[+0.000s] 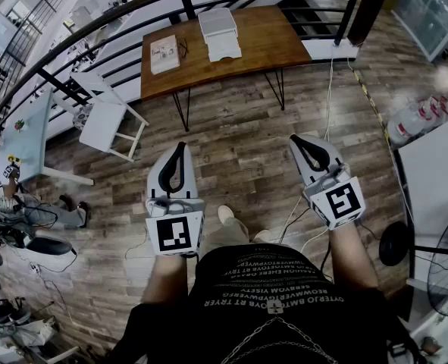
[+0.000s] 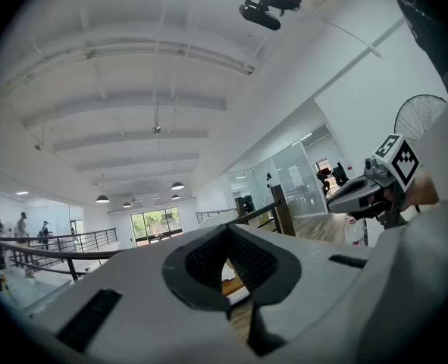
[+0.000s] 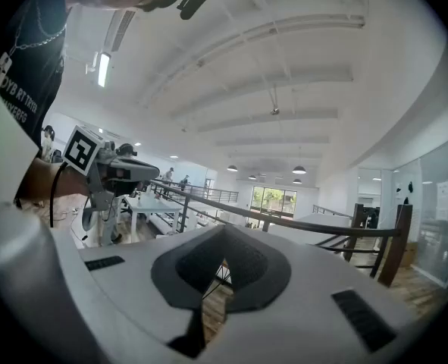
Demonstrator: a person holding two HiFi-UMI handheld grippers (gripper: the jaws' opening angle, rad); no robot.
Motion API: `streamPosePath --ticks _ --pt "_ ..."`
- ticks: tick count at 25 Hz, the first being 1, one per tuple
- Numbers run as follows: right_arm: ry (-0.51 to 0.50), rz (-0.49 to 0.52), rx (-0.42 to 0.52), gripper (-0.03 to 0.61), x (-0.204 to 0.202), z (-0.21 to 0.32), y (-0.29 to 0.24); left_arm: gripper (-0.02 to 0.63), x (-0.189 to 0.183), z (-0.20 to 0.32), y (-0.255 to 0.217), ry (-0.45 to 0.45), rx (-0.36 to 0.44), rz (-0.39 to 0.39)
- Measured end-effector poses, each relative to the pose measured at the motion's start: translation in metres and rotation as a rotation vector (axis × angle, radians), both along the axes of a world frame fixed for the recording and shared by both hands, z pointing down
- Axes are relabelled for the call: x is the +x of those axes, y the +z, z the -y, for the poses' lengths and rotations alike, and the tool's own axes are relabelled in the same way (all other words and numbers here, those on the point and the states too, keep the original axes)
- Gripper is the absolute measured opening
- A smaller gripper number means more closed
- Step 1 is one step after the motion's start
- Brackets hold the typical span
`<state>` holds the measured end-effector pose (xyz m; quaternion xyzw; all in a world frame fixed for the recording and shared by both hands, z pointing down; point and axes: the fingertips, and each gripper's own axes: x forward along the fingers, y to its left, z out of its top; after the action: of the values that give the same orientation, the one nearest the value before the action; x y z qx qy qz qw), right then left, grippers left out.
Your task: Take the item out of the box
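Wooden table by railing; plank floor; left hand-held gripper, right hand-held gripper clenched, empty

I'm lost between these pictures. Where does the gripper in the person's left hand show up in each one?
Head view: the left gripper sits just left of centre, pointing up the picture.
Left gripper view: it fills the bottom centre, jaws shut and empty.
Right gripper view: it shows at middle left, seen from the side.
Shared landmark: the railing's dark post.
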<state>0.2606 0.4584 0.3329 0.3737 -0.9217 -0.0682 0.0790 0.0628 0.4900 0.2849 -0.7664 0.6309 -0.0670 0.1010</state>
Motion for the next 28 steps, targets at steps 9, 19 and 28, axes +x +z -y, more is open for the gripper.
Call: streamPosePath --ticks 9,19,28 --pt "-0.006 -0.023 -0.011 -0.005 -0.043 0.028 0.020 0.005 -0.034 0.024 0.027 0.008 -0.031 0.007" --pt "0.018 -0.035 -0.033 -0.004 -0.100 0.078 0.028 0.006 -0.081 0.084 0.039 0.069 -0.058 0.005" --pt "0.042 -0.050 -0.027 -0.002 -0.144 0.130 0.024 0.006 -0.119 0.144 0.037 0.123 -0.039 -0.019"
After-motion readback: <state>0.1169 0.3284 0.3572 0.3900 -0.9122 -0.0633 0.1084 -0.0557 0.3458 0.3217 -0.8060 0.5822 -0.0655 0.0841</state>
